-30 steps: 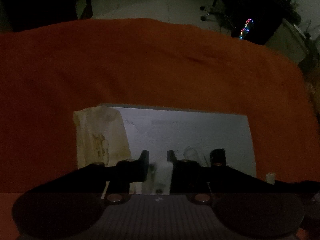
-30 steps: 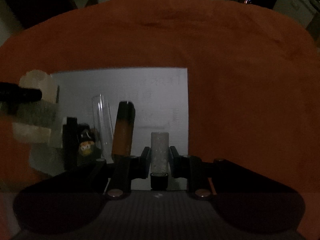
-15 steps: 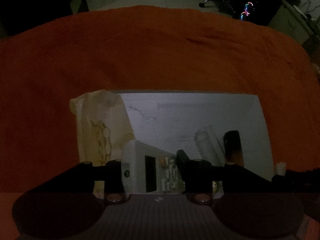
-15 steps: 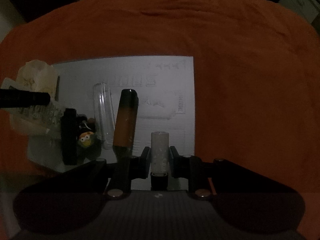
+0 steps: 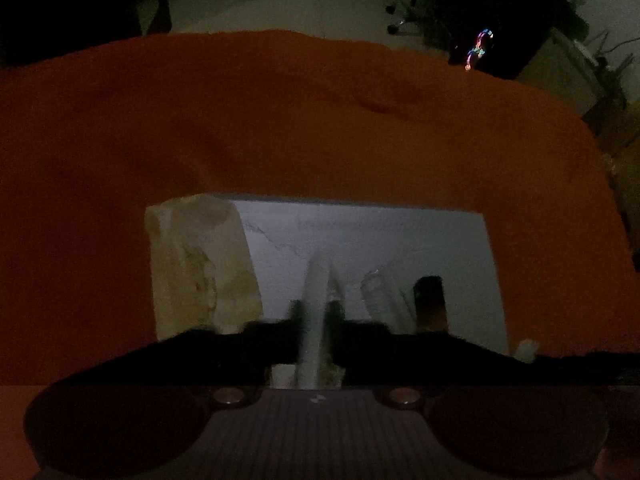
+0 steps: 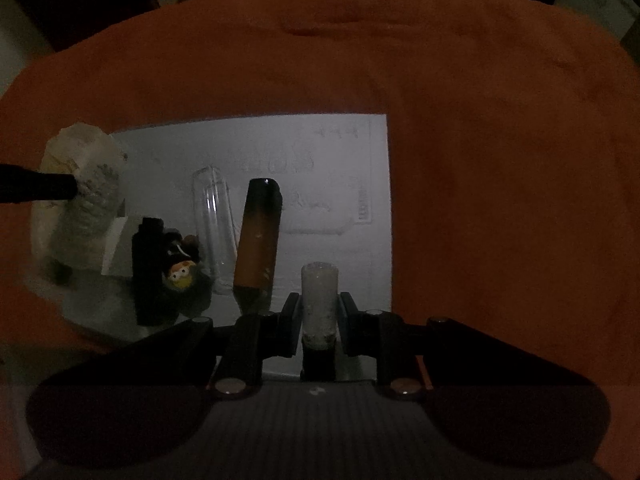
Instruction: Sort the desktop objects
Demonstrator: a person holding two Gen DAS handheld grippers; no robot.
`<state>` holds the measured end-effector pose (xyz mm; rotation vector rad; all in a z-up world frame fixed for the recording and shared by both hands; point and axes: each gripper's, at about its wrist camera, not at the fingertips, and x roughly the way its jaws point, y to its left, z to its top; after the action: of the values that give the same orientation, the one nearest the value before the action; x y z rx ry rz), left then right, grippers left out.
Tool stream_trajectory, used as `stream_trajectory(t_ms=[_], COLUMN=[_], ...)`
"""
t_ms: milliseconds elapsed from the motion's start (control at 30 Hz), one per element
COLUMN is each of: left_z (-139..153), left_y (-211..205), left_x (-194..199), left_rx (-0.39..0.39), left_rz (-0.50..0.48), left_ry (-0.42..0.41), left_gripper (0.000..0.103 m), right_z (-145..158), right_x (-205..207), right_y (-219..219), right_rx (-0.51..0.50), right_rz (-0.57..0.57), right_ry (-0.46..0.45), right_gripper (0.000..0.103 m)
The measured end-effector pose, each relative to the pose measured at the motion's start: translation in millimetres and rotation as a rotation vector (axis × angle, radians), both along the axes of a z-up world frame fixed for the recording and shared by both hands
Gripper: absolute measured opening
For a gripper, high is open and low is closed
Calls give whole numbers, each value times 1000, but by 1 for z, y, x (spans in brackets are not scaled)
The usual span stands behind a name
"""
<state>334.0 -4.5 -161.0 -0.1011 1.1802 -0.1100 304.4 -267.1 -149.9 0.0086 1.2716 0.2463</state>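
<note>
My left gripper (image 5: pixel 318 314) is shut on a thin grey-white device (image 5: pixel 318 300), seen edge-on, held above a white sheet (image 5: pixel 360 236) on the orange cloth. My right gripper (image 6: pixel 319 308) is shut on a white glittery tube (image 6: pixel 319 298) with a dark cap, over the sheet's near right part (image 6: pixel 340 160). On the sheet lie a clear tube (image 6: pixel 212 220), an orange-and-black tube (image 6: pixel 258 236), a black block (image 6: pixel 148 268) and a small penguin toy (image 6: pixel 182 266). The left gripper's finger (image 6: pixel 36 186) and the device (image 6: pixel 90 208) show at the right wrist view's left.
A cream crumpled packet (image 5: pixel 200 264) lies at the sheet's left edge. The orange cloth (image 6: pixel 500 160) covers the table all around. Dark floor, chair legs and a glowing computer case (image 5: pixel 478 48) lie beyond the far edge.
The device in my left gripper has turned from flat, keypad showing, to edge-on between the fingers. My right gripper has held still, shut on the white tube.
</note>
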Motion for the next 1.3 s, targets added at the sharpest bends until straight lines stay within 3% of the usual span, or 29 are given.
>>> stream_trajectory(t_ms=[133,267,333,400,433,500,633,833,1300], left_z=[-2,-15,-22,-24,-23,-21,-25,-53,-91], left_y=[2,-2,-6,-9,-11,-13,-16,-30,-38], left_x=[-4,-6,-5,-4,-3,4,27,52,77], left_rx=[31,40,71,104,127,142,102,117,173], left_rz=[0,-24,-33,-23,-8,-2,38,25,66], left_ry=[-13,30,45,30,-1,-26,-11,40,38], left_gripper=[2,6,22,78,84,83,77,66,66], right_z=[0,-2,-4,-7,-8,-11,-15,-24,-46], right_x=[-3,-6,-5,-4,-3,0,6,15,25], right_y=[3,5,5,5,5,5,4,-1,-5], right_rx=[-16,-13,-10,-10,-10,-11,-3,14,-31], right_rz=[2,17,20,22,22,23,25,30,71], right_ry=[-6,2,5,9,10,12,21,35,48], right_gripper=[21,21,21,21,21,21,21,21,21])
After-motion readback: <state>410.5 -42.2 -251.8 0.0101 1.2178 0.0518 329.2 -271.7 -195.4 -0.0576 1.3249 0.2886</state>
